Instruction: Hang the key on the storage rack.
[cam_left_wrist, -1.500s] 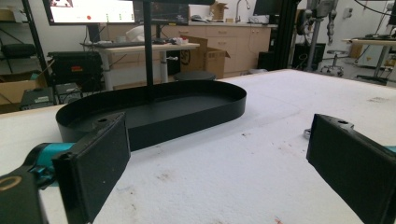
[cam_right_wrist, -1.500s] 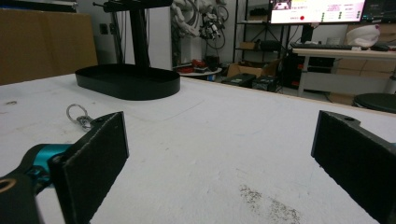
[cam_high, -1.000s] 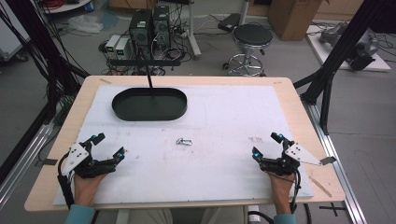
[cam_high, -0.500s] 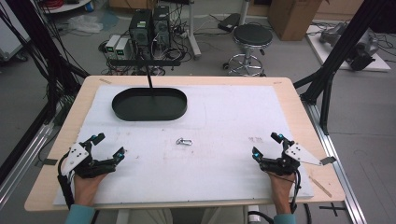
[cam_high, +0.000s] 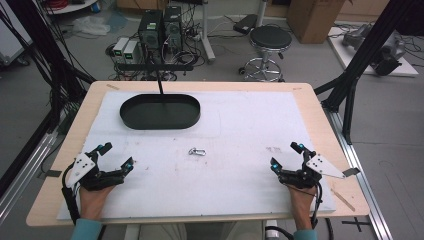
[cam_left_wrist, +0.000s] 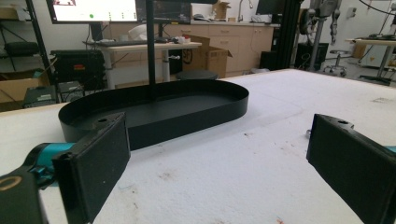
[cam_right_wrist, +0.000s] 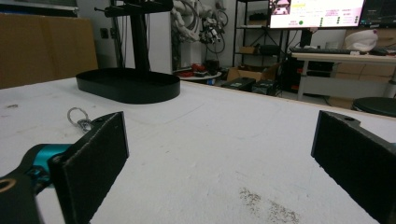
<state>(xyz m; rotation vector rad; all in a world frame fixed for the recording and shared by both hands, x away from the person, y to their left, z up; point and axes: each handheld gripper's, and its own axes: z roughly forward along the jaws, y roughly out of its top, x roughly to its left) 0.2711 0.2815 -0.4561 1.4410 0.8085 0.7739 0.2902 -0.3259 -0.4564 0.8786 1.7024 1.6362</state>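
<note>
In the high view a small metal key ring lies on the white table cover, nearer the person than the black oval tray and a little to its right, well apart from it; the left gripper rests left of the key ring, the right gripper right of it, both far off, jaws spread wide and empty; bare cover lies between each and the ring

In the left gripper view the tray stands ahead beyond the wide-open, empty jaws, a black post rising behind it

In the right gripper view the key ring lies just past the left jaw, untouched, the tray farther back; the jaws gape, holding nothing
</note>
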